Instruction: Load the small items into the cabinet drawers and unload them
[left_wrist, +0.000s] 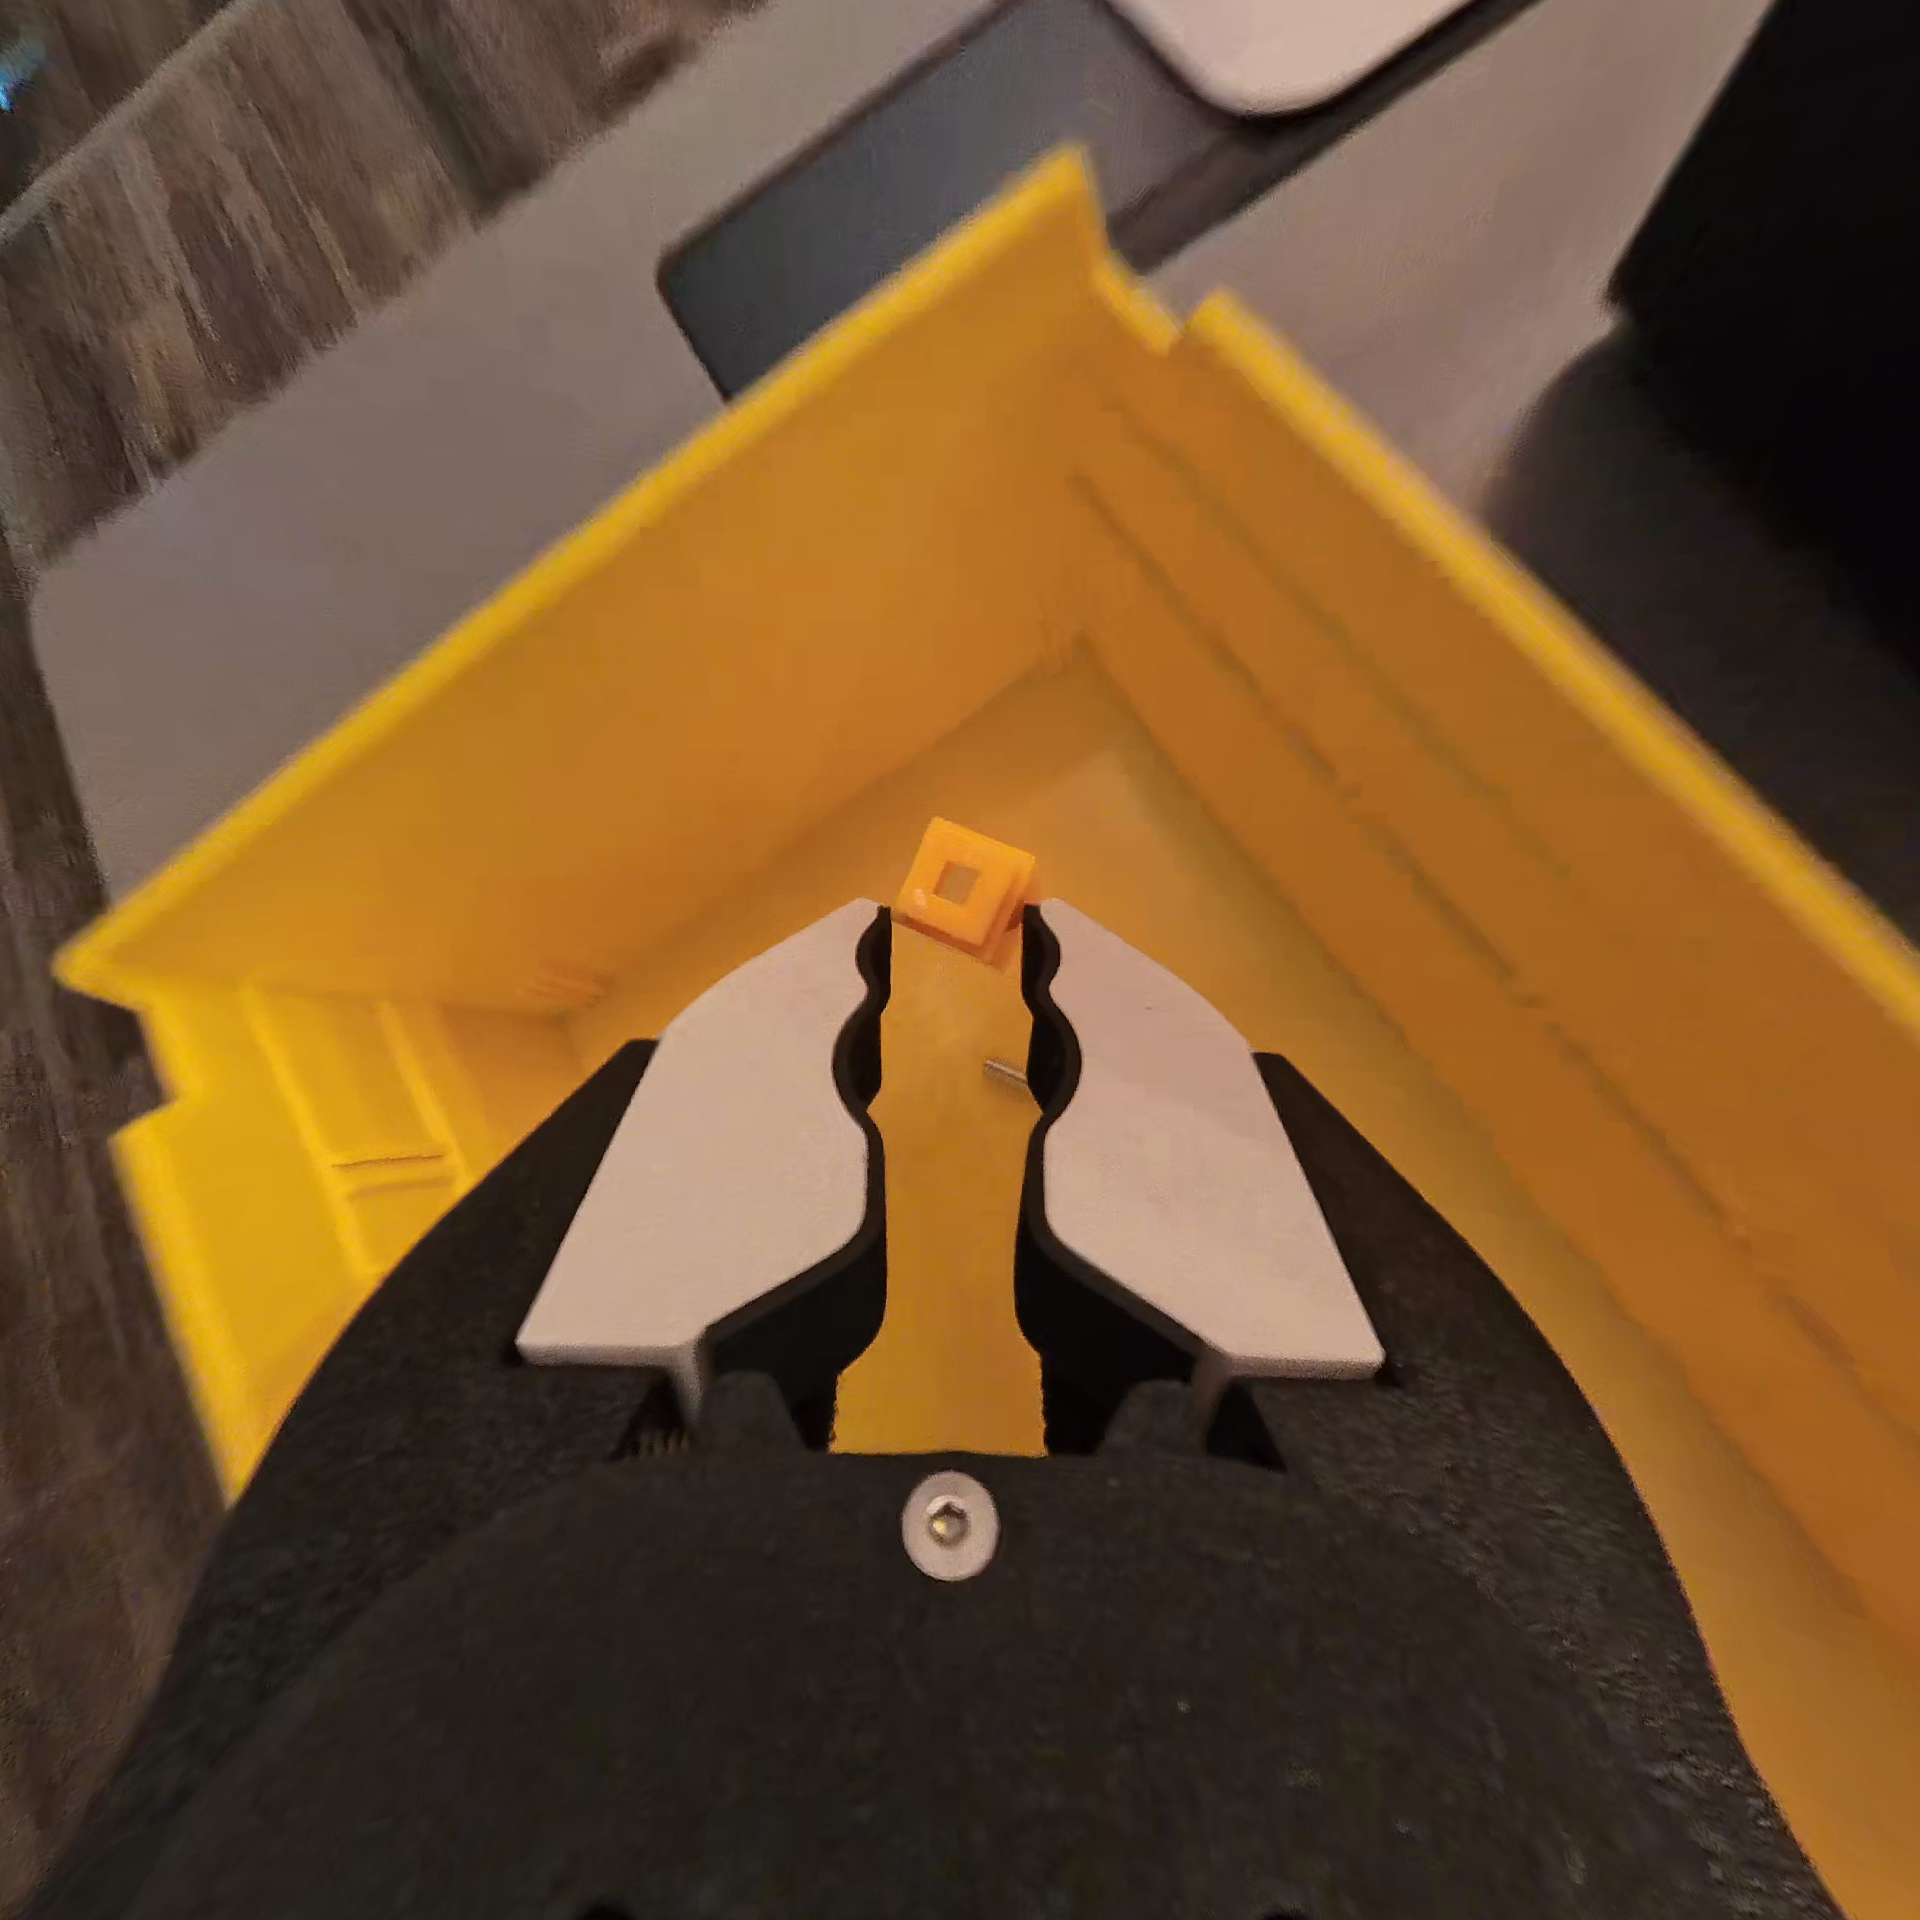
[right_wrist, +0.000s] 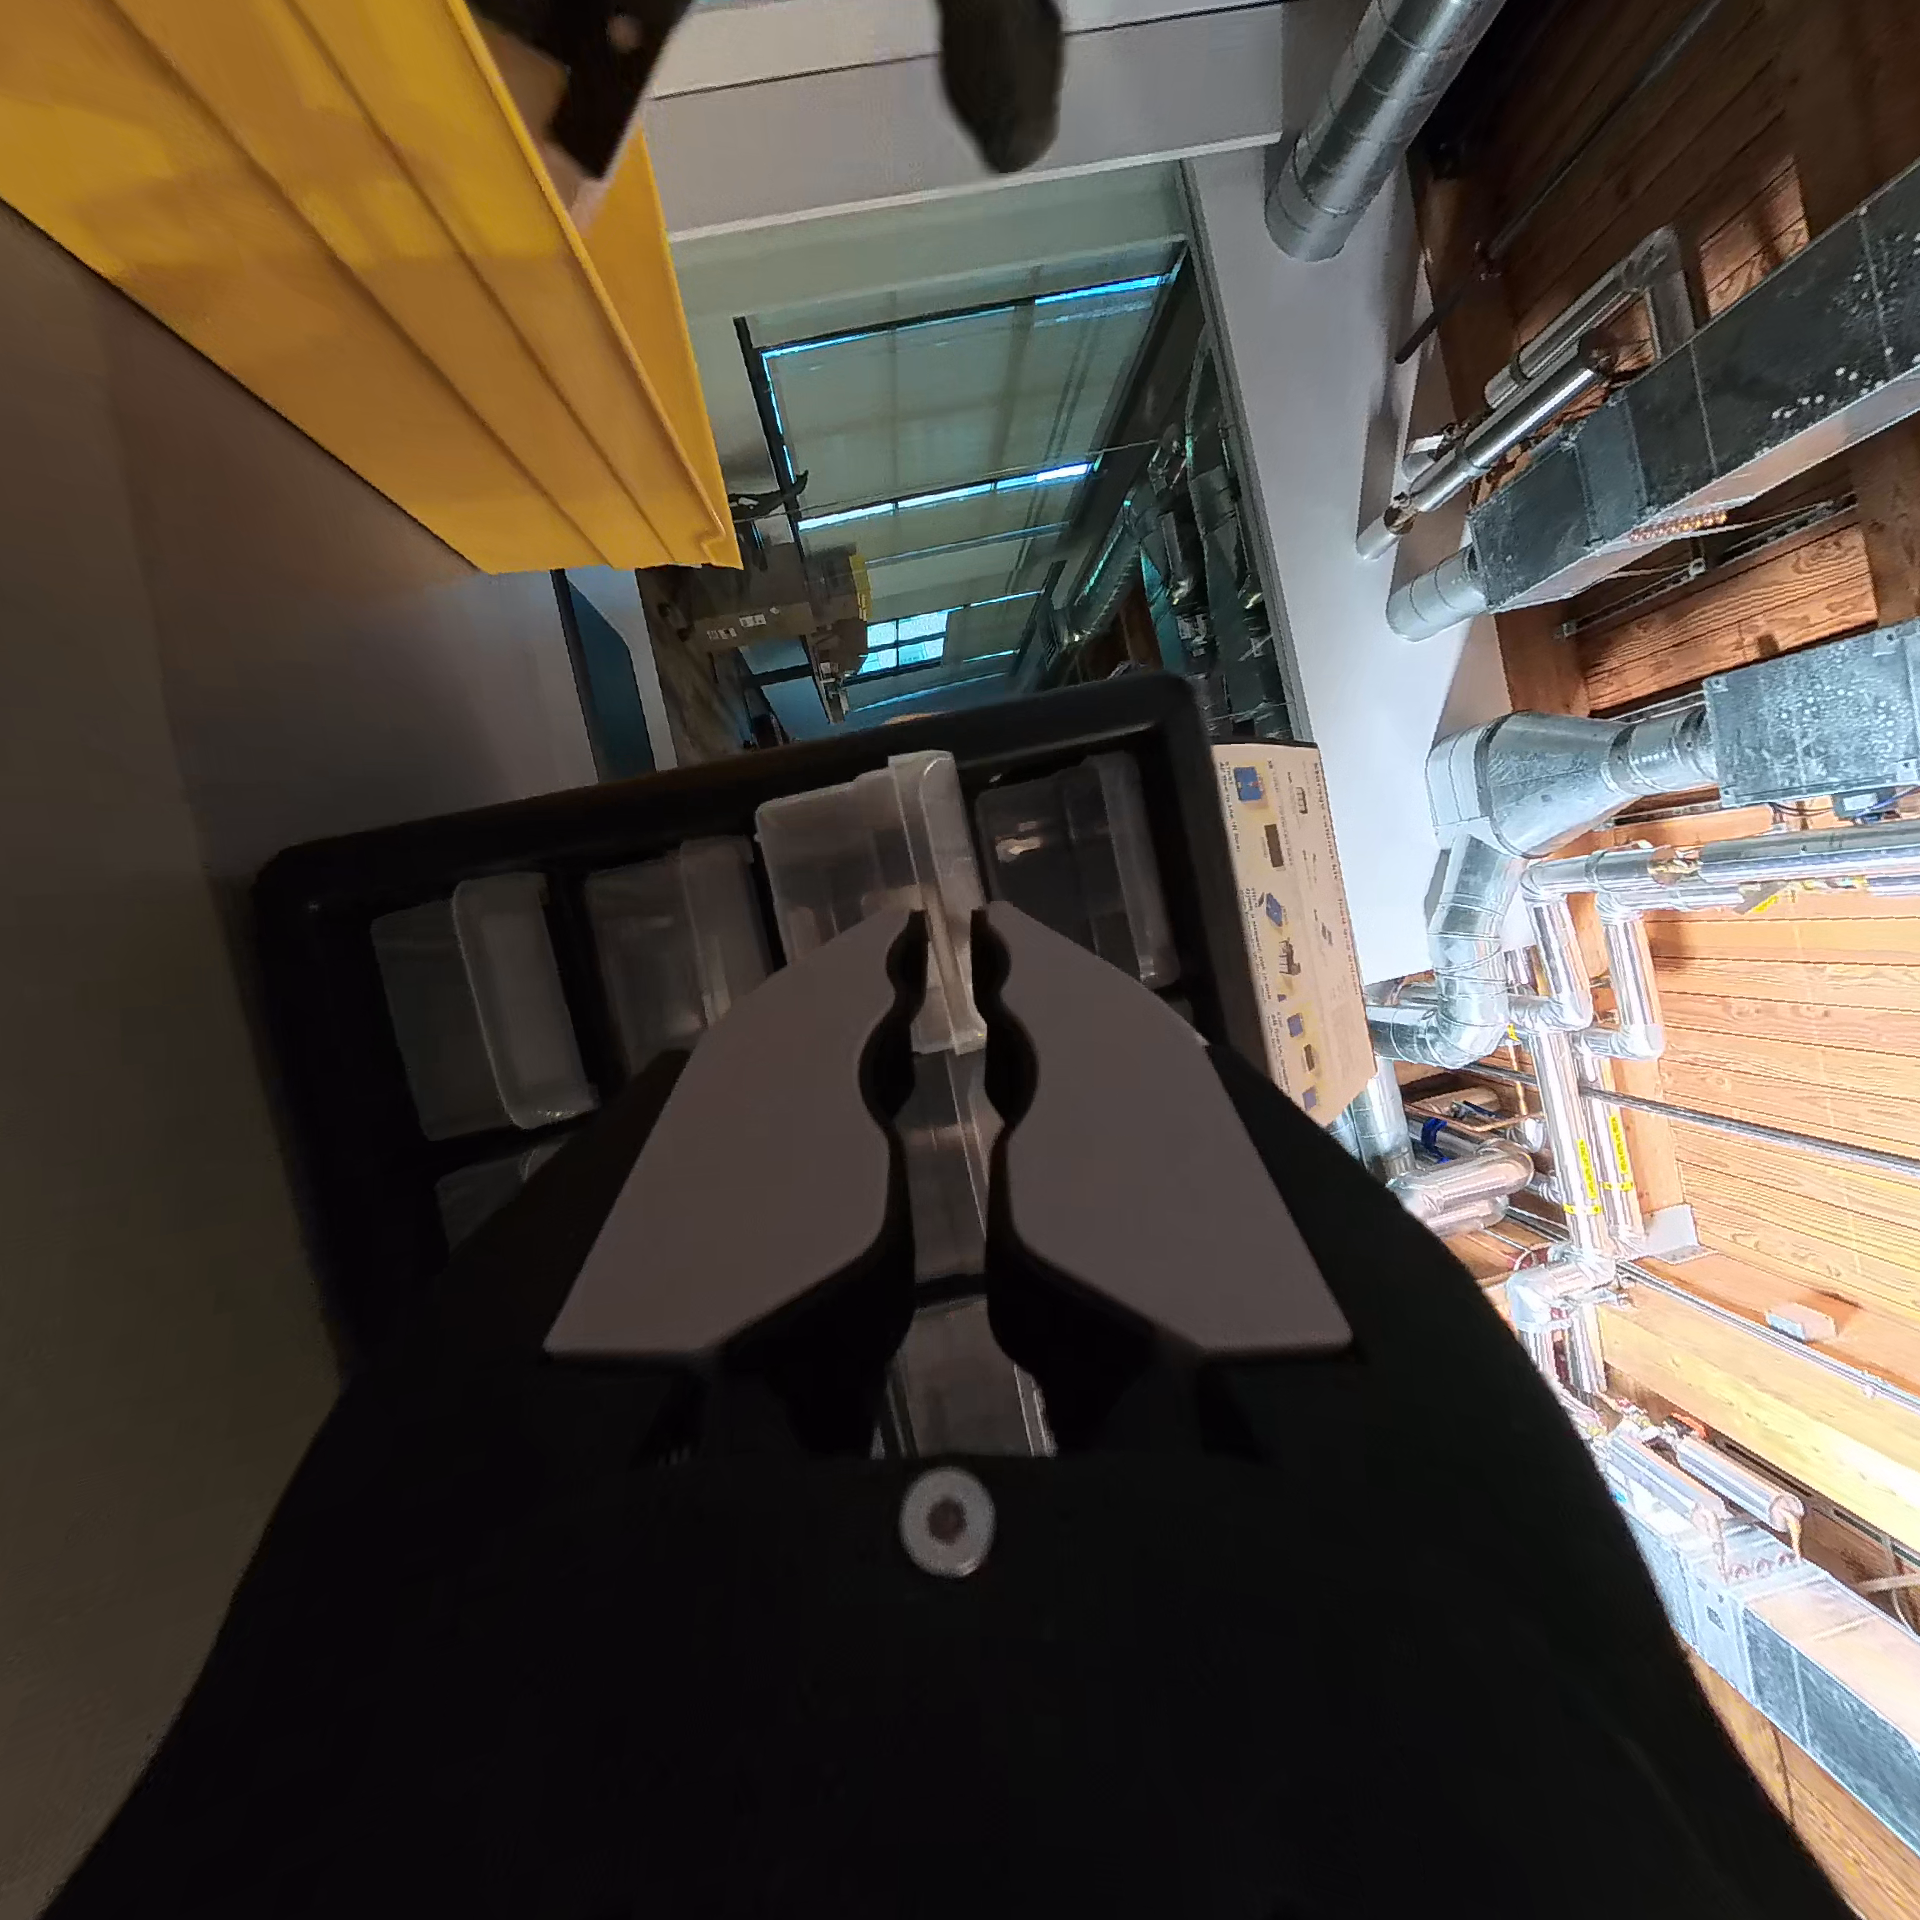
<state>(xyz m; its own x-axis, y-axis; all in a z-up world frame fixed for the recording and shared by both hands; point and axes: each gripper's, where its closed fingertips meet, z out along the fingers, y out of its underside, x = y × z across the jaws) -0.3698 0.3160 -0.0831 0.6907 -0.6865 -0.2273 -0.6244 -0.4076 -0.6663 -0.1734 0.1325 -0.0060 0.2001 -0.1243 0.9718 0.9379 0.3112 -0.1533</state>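
In the left wrist view my left gripper (left_wrist: 956, 914) reaches down into a yellow bin (left_wrist: 727, 675). Its tips are shut on a small orange square piece (left_wrist: 966, 888) with a square hole, held just above the bin floor. A small metal pin (left_wrist: 1003, 1075) lies on the bin floor below the fingers. In the right wrist view my right gripper (right_wrist: 948, 920) is shut on the handle (right_wrist: 935, 821) of a clear drawer (right_wrist: 831, 873) that stands out a little from the black cabinet (right_wrist: 312, 883). The neighbouring clear drawers (right_wrist: 478, 997) sit closed.
The yellow bin (right_wrist: 343, 260) stands on the grey table (right_wrist: 156, 831) beside the cabinet, with the left gripper (right_wrist: 613, 73) over it. A dark flat slab (left_wrist: 831, 239) and a black object (left_wrist: 1766, 312) lie beyond the bin. A cardboard box (right_wrist: 1299, 935) is beside the cabinet. Some 30 cm of space lies between my two pairs of fingers. The small metal pin (left_wrist: 1003, 1075) sits 7 cm or so from the ends of my left fingers.
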